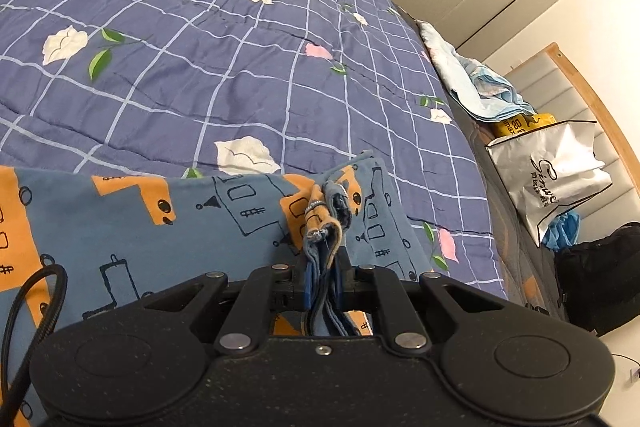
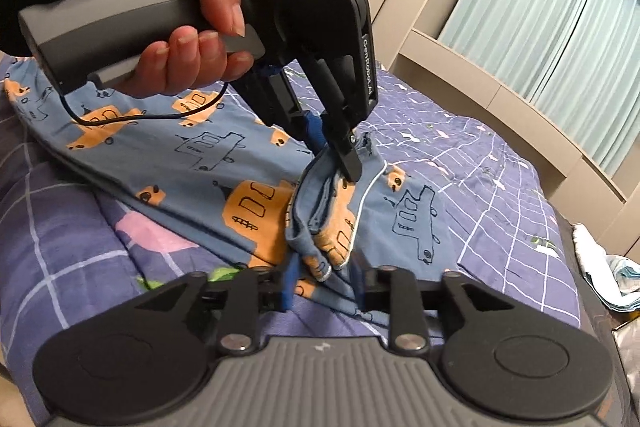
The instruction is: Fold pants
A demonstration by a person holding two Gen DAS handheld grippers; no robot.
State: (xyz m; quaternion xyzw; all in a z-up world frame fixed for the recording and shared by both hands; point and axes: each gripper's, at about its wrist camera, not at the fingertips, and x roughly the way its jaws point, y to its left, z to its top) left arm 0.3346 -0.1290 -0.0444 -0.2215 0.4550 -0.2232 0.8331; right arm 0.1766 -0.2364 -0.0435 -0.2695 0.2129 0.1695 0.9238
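1. Two tongs on one bunch: left tongs clamp the pants hem.
2. Right tongs sit around the same wad just below, can't tell if they're gripping.
3. Pants lie on the bed behind; I'd lift evenly and keep edges matched.

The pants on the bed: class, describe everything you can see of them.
The pants are soft blue knit fabric printed with orange and outlined trains. They lie spread on the checked quilt, partly rumpled. One end, with a white-stitched hem, is bunched into several layers and lifted off the quilt. The left gripper is shut on that bunch; the right gripper has its fingers either side of the same bunch, not yet closed. A thin black cable crosses the fabric.
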